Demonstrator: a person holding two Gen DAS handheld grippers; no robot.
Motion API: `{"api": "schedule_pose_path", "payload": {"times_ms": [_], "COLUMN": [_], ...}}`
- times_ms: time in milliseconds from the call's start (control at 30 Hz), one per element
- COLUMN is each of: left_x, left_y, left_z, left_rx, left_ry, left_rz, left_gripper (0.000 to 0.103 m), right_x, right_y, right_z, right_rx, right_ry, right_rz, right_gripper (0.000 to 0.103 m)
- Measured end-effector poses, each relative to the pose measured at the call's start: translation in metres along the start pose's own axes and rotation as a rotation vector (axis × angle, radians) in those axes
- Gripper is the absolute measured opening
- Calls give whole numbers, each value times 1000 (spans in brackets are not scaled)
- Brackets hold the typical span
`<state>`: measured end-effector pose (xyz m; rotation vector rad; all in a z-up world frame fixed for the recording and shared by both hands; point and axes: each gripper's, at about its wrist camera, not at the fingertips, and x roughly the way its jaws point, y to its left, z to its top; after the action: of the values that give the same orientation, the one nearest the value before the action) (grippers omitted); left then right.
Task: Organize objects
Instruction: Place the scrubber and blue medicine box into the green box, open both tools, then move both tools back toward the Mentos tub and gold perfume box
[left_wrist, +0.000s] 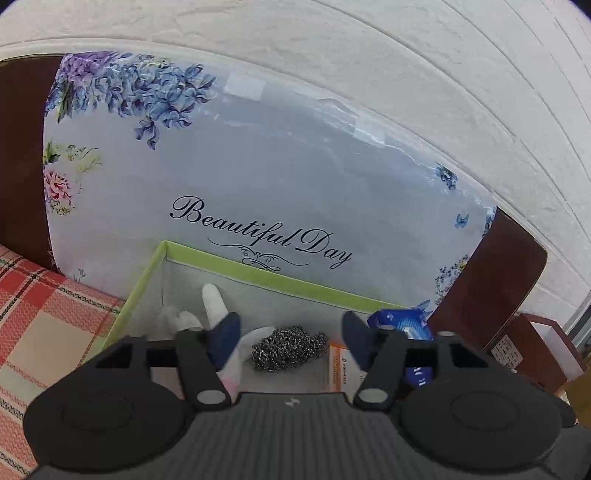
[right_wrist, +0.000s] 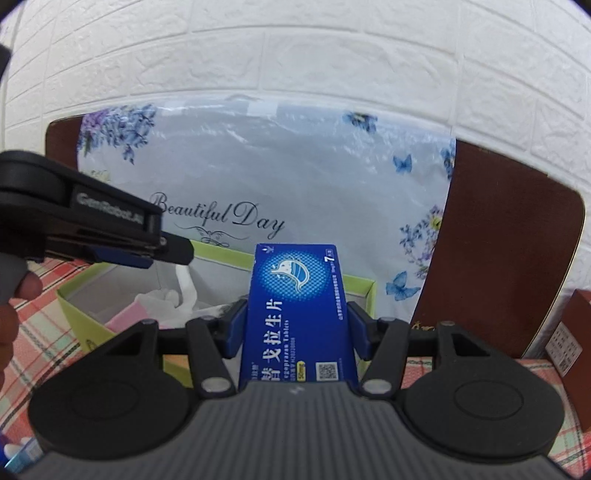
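L gripper (left_wrist: 290, 334) over the green-rimmed box (left_wrist: 236, 264), jaws wide, nothing held; steel scourer (left_wrist: 290, 349) lies in box below the gap. R gripper (right_wrist: 297, 325) jaws clamped on blue tablet carton (right_wrist: 299, 314), upright, near box's rim at 12 o'clock. Floral bag (right_wrist: 295, 177) behind box. Plaid cloth (left_wrist: 44, 317) at 9 o'clock.

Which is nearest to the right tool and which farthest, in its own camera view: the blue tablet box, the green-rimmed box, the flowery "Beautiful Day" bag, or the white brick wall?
1. Blue tablet box: clamped in the right tool itself.
2. Green-rimmed box: just behind and below, on the checked cloth.
3. Flowery bag: standing upright behind that box.
4. White brick wall: at the very back.
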<state>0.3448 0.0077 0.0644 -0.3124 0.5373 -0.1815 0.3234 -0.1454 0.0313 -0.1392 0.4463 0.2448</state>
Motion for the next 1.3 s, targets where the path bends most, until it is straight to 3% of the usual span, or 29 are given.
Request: {"api": "schedule_pose_path", "payload": {"times_ms": [100,133,367,567,667,800,967,1167,1300], "left_x": [1,3,-14,-76,-114,-167,-219,-238,-239], "left_y": [3,5,16,13,7,6,5,3,18], "left_z": [-5,-5,-3,-15,-39,-78,-129,-182,-211], "left_rx": [15,19,-28,4,69,64,86,138,35], "left_ry": [-27,-20,-8,-43,-57,-41,-86,-52,-12], "left_rz": [36,49,136,145,129,65,-16,67,81], "left_gripper": [84,84,84,88,90,90,90,90,90], "right_x": [13,11,3,-57,-103,-162,-216,-251,-258], "right_y": [-3,-1,-1,-7,-5,4,22,54,69], "right_z": [-9,-14,-23,-17,-23,-45,-85,-140,-175], "right_rx": [2,-13,-67,-21,15,-3,-25,-51,-46], "right_ry": [6,-12,-15,-89,-143,-197,-221,-160,-111], "right_rz": [6,-3,-36,-33,-23,16,63,54,18], "right_gripper": [99,101,103,103,103,103,103,103,103]}}
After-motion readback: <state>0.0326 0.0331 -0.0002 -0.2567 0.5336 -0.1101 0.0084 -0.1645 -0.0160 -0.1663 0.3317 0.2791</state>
